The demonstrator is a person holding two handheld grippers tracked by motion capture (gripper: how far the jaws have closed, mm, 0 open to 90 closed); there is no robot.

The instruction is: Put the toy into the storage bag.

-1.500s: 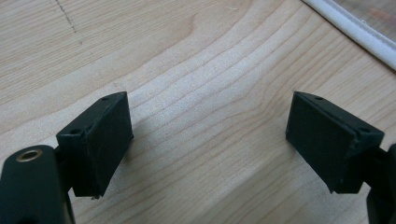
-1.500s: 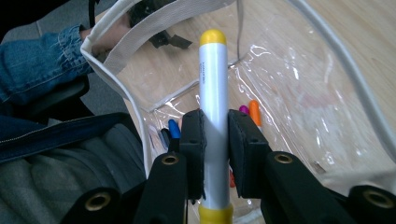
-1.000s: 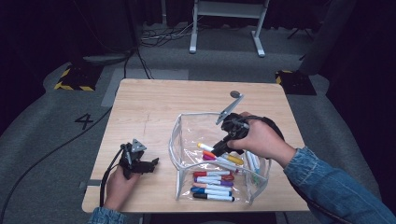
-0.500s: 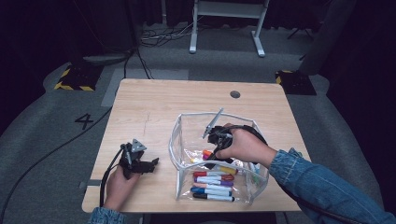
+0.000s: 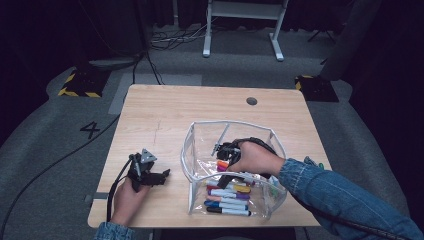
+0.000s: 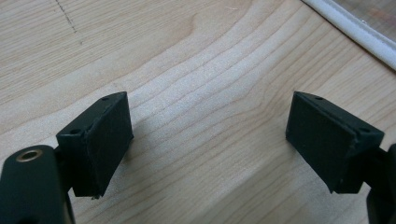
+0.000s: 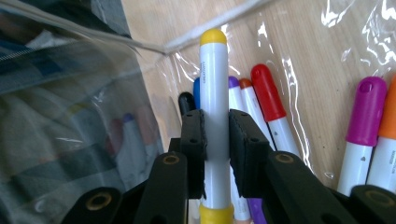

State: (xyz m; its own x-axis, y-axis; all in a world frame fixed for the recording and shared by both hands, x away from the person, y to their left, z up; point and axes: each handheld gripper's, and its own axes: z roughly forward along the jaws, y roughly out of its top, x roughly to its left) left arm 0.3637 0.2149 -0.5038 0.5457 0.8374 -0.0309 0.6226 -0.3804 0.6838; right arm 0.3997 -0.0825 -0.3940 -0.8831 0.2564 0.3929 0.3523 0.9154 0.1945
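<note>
A: How far along does the packing look?

B: Well on, I'd judge. A row of markers [image 5: 227,197] already lies on the floor of the clear bag [image 5: 200,129], and no loose ones lie on the table [image 5: 165,112] outside it. The right gripper [image 7: 215,140] is down inside the bag with its jaws pinching a yellow-capped marker [image 7: 214,93] round the barrel, so that one has yet to be let go.

A: And the left gripper [image 5: 161,176]?

B: Resting on the wood just left of the bag, jaws spread wide with nothing between them.

A: What does the right gripper view add?

B: From above, the hand [image 5: 255,159] hides the grip; up close you see the held marker sitting over red, purple, black, orange and magenta-capped ones. The left gripper view gives bare wood grain and a strip of the bag's white edge [image 6: 355,28]
</note>
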